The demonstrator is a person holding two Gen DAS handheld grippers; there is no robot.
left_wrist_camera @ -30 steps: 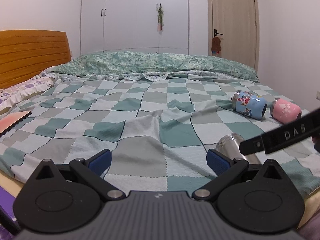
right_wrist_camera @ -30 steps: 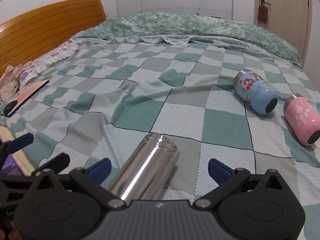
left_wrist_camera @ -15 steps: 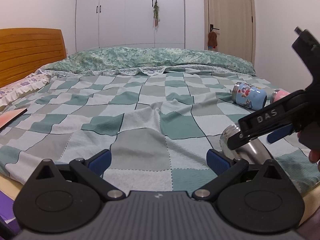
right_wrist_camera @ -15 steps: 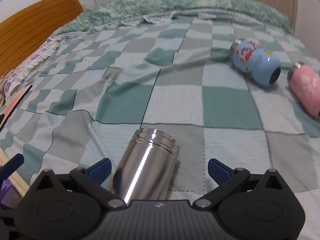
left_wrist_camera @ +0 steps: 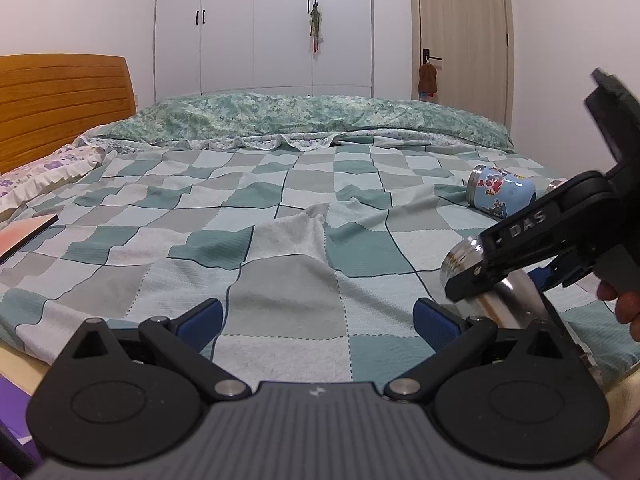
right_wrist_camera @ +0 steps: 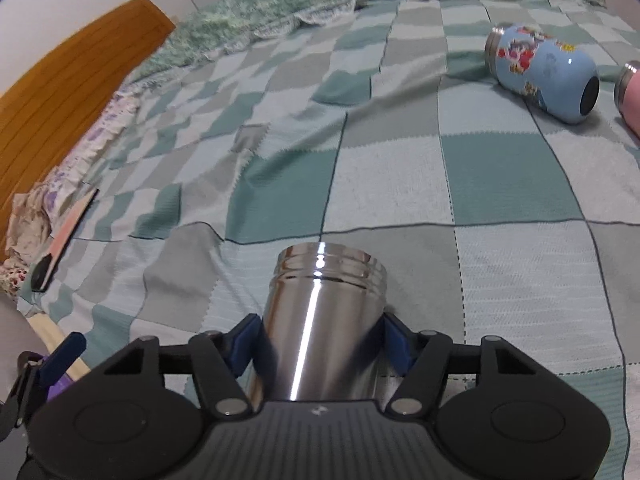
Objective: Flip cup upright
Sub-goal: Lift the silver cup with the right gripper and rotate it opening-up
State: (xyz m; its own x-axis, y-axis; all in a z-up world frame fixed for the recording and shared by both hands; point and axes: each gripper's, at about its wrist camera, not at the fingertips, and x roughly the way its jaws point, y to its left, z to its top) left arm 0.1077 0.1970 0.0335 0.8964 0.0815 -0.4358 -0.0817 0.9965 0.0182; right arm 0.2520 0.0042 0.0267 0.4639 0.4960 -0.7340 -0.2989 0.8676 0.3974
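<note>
The right gripper (right_wrist_camera: 320, 344) has closed in since a second ago: its jaws, then spread wide either side of the steel cup (right_wrist_camera: 320, 320), now pinch the cup's body, blue pads (right_wrist_camera: 246, 342) pressed to both flanks.

Sweeping left to right: at the far left edge of the bed (right_wrist_camera: 500, 184), a pink-covered book (right_wrist_camera: 66, 232) lies beside the frilled pillow (left_wrist_camera: 44, 176). The left gripper (left_wrist_camera: 318, 316) hangs low at the near edge, jaws spread and holding nothing. Right of it lies the steel cup on its side near the bed's front edge, threaded mouth pointing away. Further right and farther back sit the blue patterned cup (right_wrist_camera: 544, 72) and, just beside it, the pink cup (right_wrist_camera: 630, 92), both also on their sides.

This steel one looks rigid and probably light if empty, but that polished wall is slick, so the pads could slide as it swings up. Gripping mid-body, below the threads, looks sound. The soft, rumpled quilt makes a wobbly base, so it wants setting down square.
</note>
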